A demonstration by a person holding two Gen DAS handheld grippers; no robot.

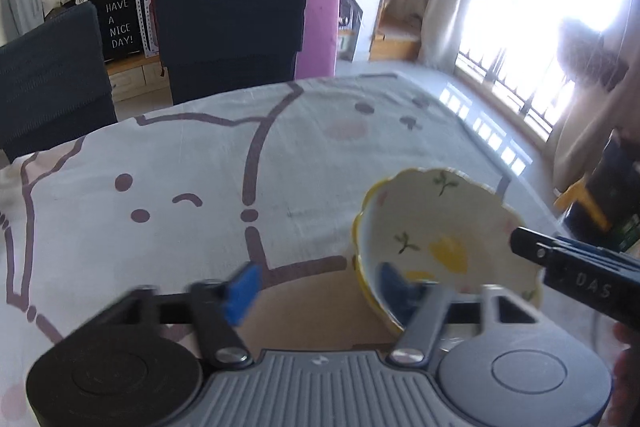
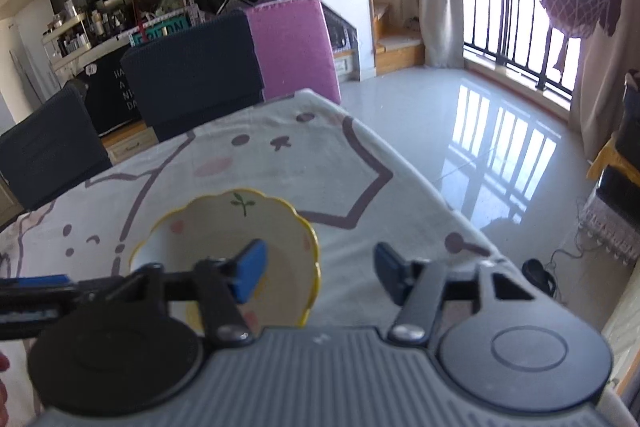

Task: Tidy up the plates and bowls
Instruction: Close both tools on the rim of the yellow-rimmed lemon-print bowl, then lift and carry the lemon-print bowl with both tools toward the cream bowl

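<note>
One cream bowl (image 1: 440,227) with a scalloped yellow rim and small flower prints sits on the cartoon-print tablecloth (image 1: 180,163). My left gripper (image 1: 320,289) is open and straddles the bowl's left rim: its right pad is inside the bowl and its left pad stands well clear on the cloth side. In the right wrist view the same bowl (image 2: 224,227) has its right rim between the pads of my open right gripper (image 2: 320,275), with the left pad over the inside. A finger (image 1: 536,249) of the right gripper reaches the bowl's far rim from the right.
Two dark chairs (image 1: 228,35) and a pink one (image 2: 292,47) stand at the table's far side. The table's right edge (image 2: 420,187) drops to a glossy floor (image 2: 500,147) by a barred window. Cables and a dark object (image 2: 540,275) lie on the floor.
</note>
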